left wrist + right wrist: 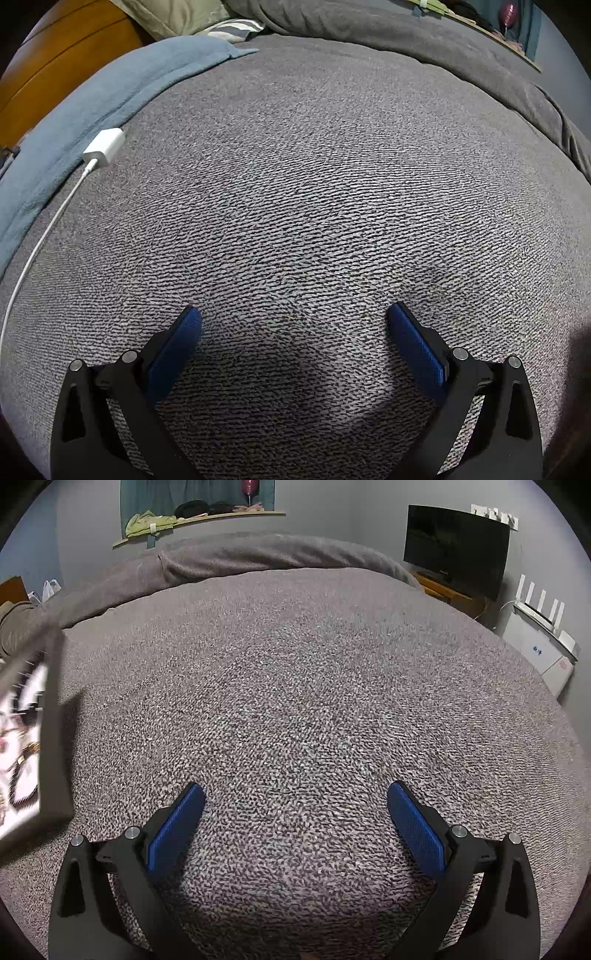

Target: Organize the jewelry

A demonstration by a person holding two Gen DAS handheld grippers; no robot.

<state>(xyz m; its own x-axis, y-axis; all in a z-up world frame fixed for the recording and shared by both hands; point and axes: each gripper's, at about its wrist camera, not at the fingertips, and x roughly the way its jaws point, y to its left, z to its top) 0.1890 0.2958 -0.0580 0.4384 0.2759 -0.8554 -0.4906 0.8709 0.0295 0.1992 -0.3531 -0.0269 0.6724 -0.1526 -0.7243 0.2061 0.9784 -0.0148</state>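
Note:
In the right wrist view a grey jewelry tray (55,738) with a white inside shows at the left edge, blurred; gold and dark pieces of jewelry (22,757) lie in it. My right gripper (295,794) is open and empty above the grey bedspread (314,683), to the right of the tray and apart from it. My left gripper (293,317) is open and empty over the same bedspread (314,184). No jewelry shows in the left wrist view.
A white charger block (104,146) with its cable (37,251) lies at the left by a blue blanket (92,110). A folded grey duvet (258,554) lies at the far side. A TV (456,550) and a white appliance (539,650) stand at the right.

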